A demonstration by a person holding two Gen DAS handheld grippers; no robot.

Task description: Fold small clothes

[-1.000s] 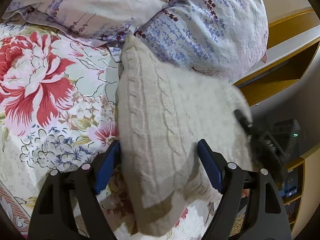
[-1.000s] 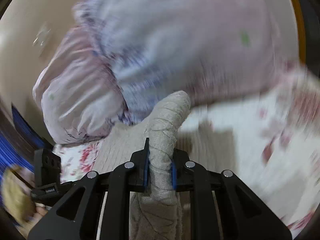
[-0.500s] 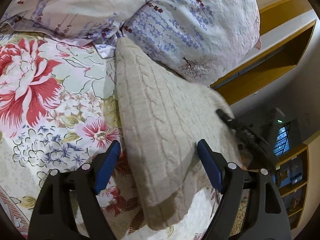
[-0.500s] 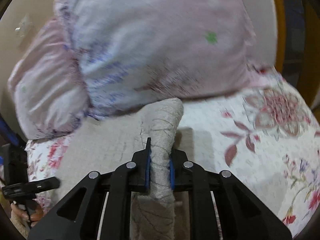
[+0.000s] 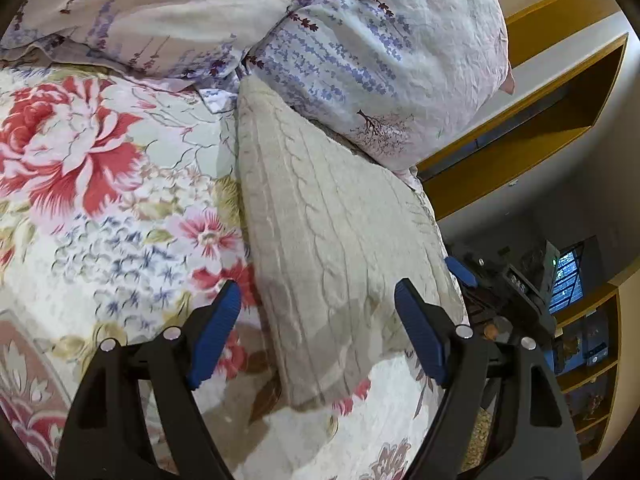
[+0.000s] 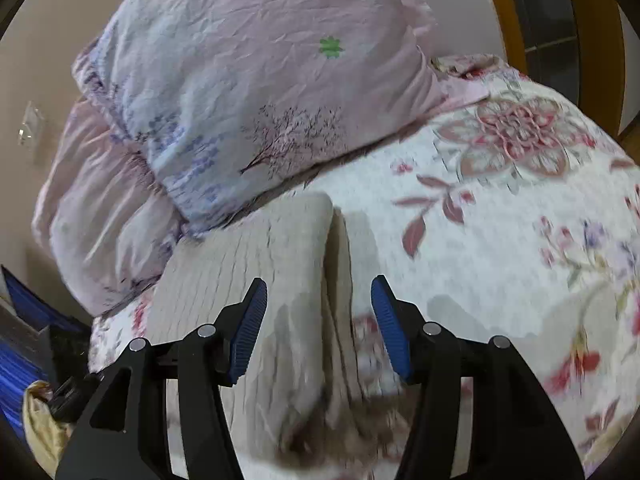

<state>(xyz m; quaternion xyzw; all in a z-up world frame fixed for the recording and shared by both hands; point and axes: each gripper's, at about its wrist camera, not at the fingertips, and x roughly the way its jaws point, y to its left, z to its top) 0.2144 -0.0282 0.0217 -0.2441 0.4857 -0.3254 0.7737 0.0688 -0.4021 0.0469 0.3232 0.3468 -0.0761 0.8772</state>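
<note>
Beige sweater (image 6: 280, 280) lies released; right tongs (image 6: 318, 324) now spread apart.

We're in a home bedroom: a bed under a white quilted bedspread printed with big red flowers (image 5: 100, 184), and plump lavender-print pillows (image 5: 380, 60) piled at its head. Yellow-trimmed wooden shelving (image 5: 532, 128) lines the wall beside it.

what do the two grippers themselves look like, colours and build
The left gripper and right gripper match: matte black angular arms with triangular cut-outs, round silver rivets at the pivots, and jaws faced with ribbed blue pads. No cables, labels or sleeves show on either.
</note>
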